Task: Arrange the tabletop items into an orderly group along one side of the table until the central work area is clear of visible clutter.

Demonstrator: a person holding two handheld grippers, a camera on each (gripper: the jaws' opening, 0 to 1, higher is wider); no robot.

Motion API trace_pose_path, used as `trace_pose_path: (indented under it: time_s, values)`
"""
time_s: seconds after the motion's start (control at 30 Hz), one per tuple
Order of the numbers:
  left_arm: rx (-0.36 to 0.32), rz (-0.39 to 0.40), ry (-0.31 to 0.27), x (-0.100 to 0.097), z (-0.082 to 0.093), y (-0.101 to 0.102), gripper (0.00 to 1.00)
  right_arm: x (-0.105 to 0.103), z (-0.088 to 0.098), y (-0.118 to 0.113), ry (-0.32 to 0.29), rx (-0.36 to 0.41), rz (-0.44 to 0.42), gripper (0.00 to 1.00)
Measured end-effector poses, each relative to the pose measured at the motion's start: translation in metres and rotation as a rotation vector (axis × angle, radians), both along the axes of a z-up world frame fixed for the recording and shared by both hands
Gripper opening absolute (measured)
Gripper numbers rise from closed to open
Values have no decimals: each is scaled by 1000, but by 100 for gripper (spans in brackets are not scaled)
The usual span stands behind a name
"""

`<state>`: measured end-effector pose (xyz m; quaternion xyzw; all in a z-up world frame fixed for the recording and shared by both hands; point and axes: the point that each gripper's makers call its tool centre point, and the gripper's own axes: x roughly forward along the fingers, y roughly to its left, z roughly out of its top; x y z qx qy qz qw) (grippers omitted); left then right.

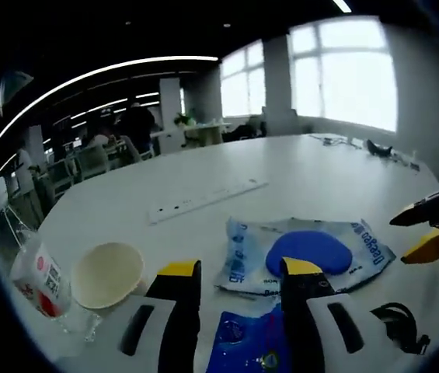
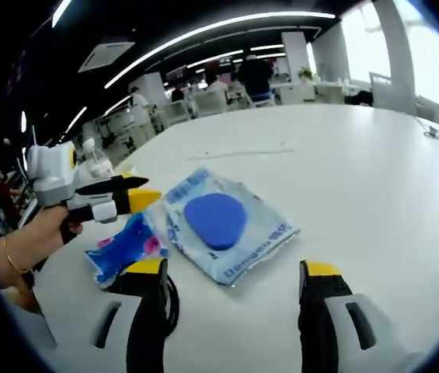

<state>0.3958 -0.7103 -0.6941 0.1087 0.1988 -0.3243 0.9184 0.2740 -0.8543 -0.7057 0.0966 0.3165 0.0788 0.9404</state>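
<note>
A clear bag with a blue pad inside (image 1: 304, 252) (image 2: 223, 225) lies flat on the white table (image 1: 297, 167), just past my left gripper (image 1: 240, 268), which stands open with nothing held. A blue printed packet (image 1: 246, 342) (image 2: 122, 245) lies on the table under that gripper's jaws. To the left stand a paper cup (image 1: 109, 273) and a small bottle with a red label (image 1: 39, 278) (image 2: 95, 163). My right gripper (image 2: 235, 269) is open and empty, short of the bag; it enters the left gripper view from the right (image 1: 402, 239). A hand holds the left gripper (image 2: 145, 190).
A long white power strip (image 1: 203, 200) (image 2: 242, 153) lies further back on the table. A coiled black cable (image 1: 396, 322) (image 2: 171, 299) sits near the right gripper's left jaw. Chairs, desks and people are in the background beyond the table's far edge.
</note>
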Motion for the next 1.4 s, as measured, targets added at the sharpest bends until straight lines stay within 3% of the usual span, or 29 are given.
trace_pose_path:
  time_s: [0.1, 0.2, 0.5, 0.67, 0.9, 1.13, 1.4]
  values:
    - [-38, 8, 20, 1, -4, -3, 34, 1, -10, -2, 27, -22, -13, 55]
    - [-20, 18, 6, 6, -6, -4, 32, 1, -15, -3, 41, -18, -25, 50]
    - [-40, 61, 57, 17, -15, -5, 21, 2, -20, -4, 36, -3, -61, 38]
    - [26, 77, 122, 16, -24, -5, 16, 3, -25, -3, 43, -1, -62, 33]
    - [97, 88, 166, 18, -30, -7, 14, 5, -26, -6, 49, -4, -65, 29]
    - [196, 92, 162, 22, -33, -1, 5, 5, -28, -7, 52, 5, -63, 24]
    - [183, 114, 191, 20, -34, -1, 1, 6, -25, -6, 39, 11, -62, 10]
